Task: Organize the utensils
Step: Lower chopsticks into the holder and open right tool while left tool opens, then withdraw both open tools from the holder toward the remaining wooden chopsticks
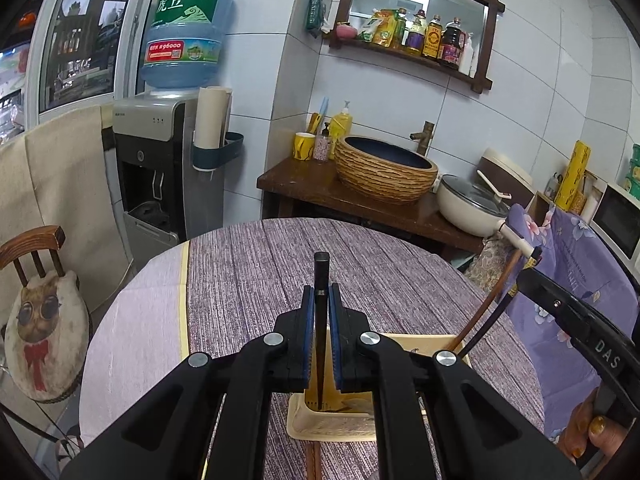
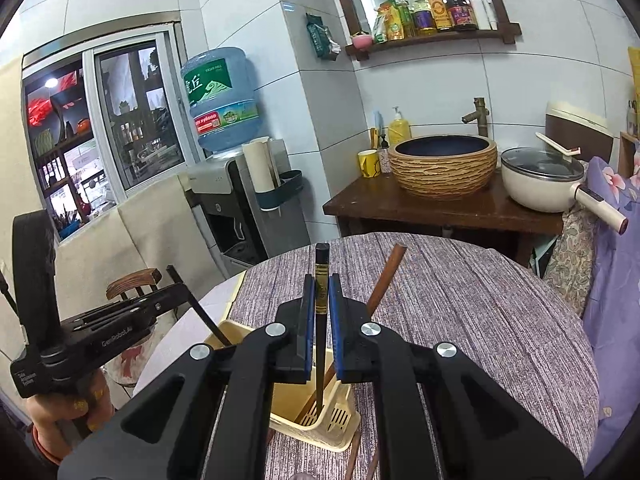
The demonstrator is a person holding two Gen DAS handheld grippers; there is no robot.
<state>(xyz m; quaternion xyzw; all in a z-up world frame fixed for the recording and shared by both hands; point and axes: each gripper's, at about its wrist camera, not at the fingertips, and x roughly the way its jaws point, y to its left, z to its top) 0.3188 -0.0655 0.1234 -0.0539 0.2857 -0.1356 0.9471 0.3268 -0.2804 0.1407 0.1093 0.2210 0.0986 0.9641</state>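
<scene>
A cream plastic utensil holder (image 1: 332, 420) stands on the round table, right below both grippers; it also shows in the right wrist view (image 2: 320, 420). My left gripper (image 1: 321, 292) is shut on a black chopstick (image 1: 321, 280), whose tip reaches down into the holder. My right gripper (image 2: 321, 282) is shut on a black chopstick with a gold band (image 2: 321, 276), tip down in the holder. A brown chopstick (image 2: 386, 276) leans in the holder beside it. The right gripper body (image 1: 576, 312) shows in the left wrist view.
The table carries a purple striped cloth (image 1: 400, 280). More brown chopsticks (image 2: 362, 458) lie on the table by the holder. A wooden chair with a cat cushion (image 1: 44, 320) stands left. Behind are a water dispenser (image 1: 160, 168), a basin (image 1: 386, 168) and a pot (image 1: 472, 204).
</scene>
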